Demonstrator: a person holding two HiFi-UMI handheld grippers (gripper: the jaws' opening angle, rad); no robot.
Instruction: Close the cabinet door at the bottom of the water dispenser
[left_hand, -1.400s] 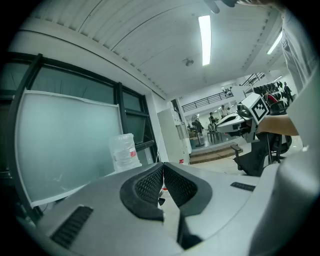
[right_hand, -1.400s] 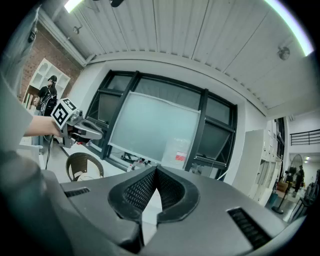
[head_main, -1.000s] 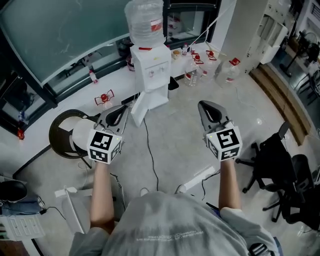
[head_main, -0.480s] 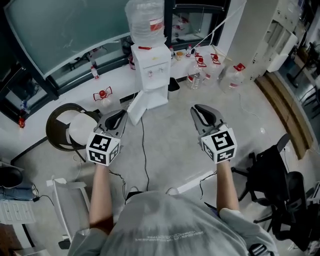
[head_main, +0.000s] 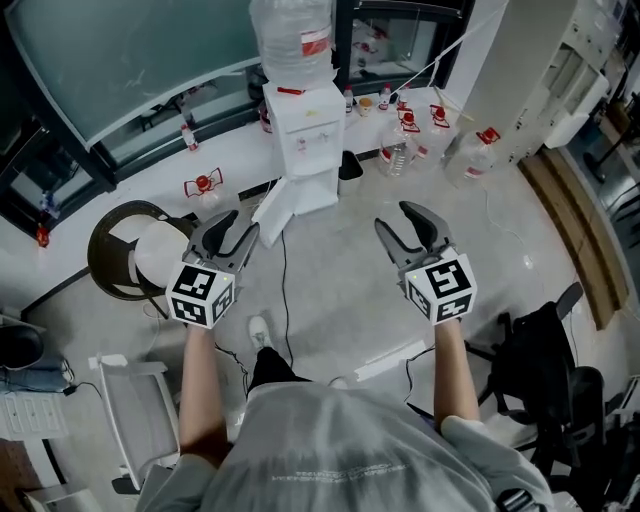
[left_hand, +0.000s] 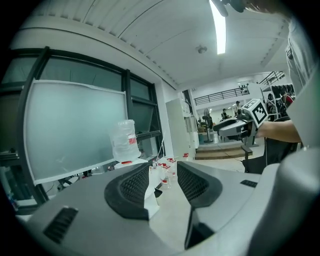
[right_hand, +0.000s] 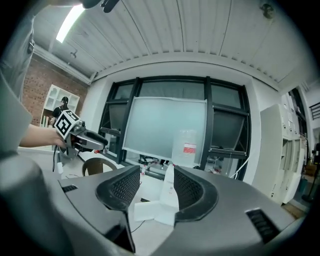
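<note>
Cabinet door (head_main: 272, 213) hangs swung open at the foot of the water dispenser (head_main: 305, 140), angled out to the left over the floor (head_main: 335, 270) and clear of both grippers. The jaws of the left gripper (head_main: 238, 228) and right gripper (head_main: 398, 222) were closed a second ago. Both pairs are now parted and opening, with nothing held between them. This looks like the approach, with the push that shuts the door not yet begun.
</note>
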